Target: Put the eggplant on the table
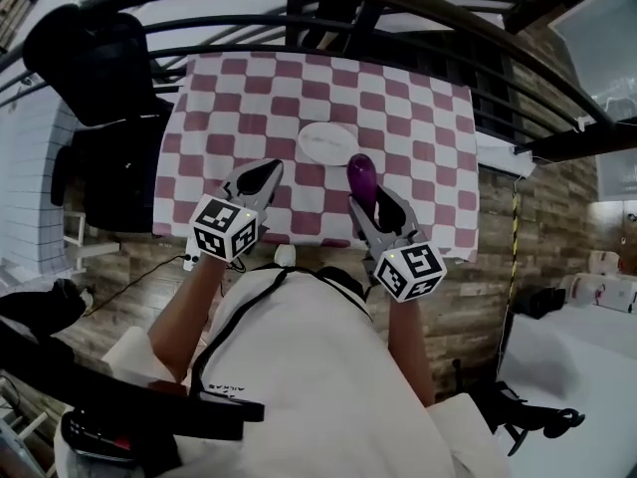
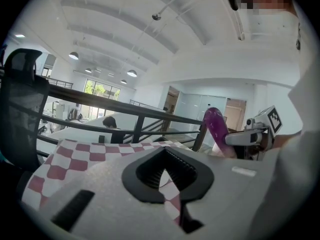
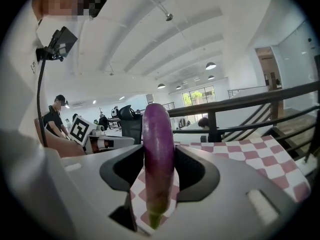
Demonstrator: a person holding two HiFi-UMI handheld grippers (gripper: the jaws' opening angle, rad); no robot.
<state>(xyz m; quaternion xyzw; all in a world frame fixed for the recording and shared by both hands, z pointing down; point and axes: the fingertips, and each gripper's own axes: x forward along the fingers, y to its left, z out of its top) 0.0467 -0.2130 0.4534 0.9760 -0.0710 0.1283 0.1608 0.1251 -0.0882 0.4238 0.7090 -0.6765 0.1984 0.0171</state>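
Observation:
A long purple eggplant stands upright between the jaws of my right gripper, which is shut on its lower part. In the right gripper view the eggplant rises between the two black pads, stem end down. The gripper hangs over the near edge of the table with the pink-and-white checked cloth. My left gripper is beside it to the left, over the same edge, with its jaws together and nothing between them. The left gripper view shows the eggplant off to the right.
A white oval plate lies mid-table, just beyond both grippers. A black office chair stands left of the table. Dark metal railings run behind the table. The floor below has a wood pattern.

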